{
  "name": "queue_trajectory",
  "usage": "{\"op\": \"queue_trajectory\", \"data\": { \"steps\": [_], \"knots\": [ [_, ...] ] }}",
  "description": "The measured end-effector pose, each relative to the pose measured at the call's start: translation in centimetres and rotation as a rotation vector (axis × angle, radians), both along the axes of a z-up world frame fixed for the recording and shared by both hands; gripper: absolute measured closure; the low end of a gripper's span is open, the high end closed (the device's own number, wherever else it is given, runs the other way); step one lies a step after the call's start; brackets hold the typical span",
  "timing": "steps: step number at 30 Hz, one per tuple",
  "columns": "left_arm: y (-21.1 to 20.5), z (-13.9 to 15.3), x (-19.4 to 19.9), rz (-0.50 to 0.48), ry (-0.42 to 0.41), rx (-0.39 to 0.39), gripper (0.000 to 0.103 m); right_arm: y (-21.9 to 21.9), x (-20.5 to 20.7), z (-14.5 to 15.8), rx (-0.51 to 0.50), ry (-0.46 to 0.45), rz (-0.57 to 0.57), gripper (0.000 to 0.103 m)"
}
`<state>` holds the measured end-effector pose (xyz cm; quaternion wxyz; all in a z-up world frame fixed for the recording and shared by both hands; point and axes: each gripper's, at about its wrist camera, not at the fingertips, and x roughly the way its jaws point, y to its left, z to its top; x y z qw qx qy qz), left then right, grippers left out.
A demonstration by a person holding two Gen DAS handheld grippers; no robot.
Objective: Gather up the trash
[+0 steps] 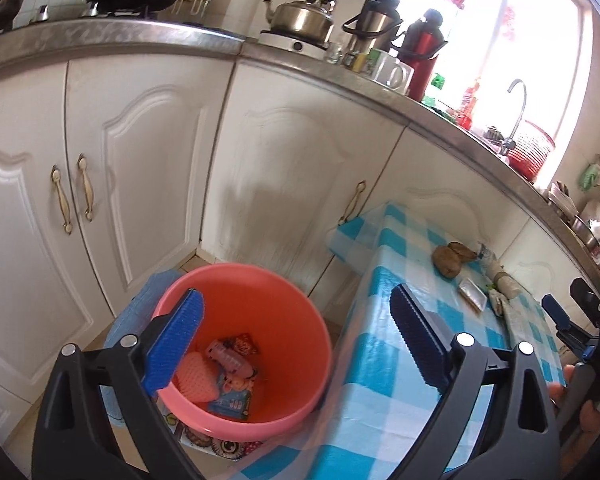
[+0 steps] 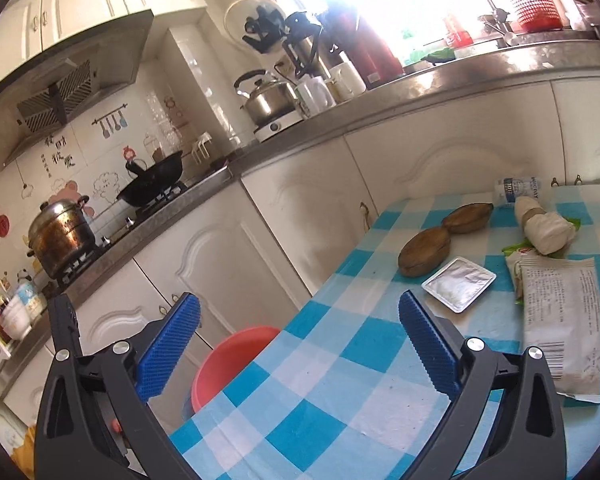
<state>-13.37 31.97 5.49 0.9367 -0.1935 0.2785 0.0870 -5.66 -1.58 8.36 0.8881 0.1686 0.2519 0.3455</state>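
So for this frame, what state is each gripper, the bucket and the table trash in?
left gripper: open, empty, over the bucket.
right gripper: open, empty, over the table.
pink bucket: upright on the floor, wrappers already inside.
foil tray: flat on the checked tablecloth.
printed wrapper: lying flat.
small bottle: on its side.

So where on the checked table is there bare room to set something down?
The near half of the table is bare, from the edge by the pink bucket up to the foil tray. The far right is crowded: two brown husks, the tray, a white wrapper, a paper roll and a small bottle lie close together.
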Motion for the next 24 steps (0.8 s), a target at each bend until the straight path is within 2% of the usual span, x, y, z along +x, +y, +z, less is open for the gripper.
{"op": "queue_trajectory", "data": {
  "steps": [5,13,17,24],
  "knots": [
    [-2.5,1.1,1.3,-0.078,0.046,0.035,0.007,-2.9,0.2,0.0,0.011,-0.015,-0.040,0.005],
    [-5.7,1.6,3.9,-0.149,0.088,0.004,0.007,-8.8,1.0,0.1,0.088,-0.008,-0.119,0.004],
    [-8.5,2.3,5.7,-0.210,0.083,0.016,0.007,-12.2,1.5,0.2,0.112,-0.008,-0.180,0.004],
    [-14.7,2.5,11.2,-0.341,0.082,0.072,0.007,-17.7,3.0,-1.7,0.128,0.068,-0.284,0.004]
  ]
}}
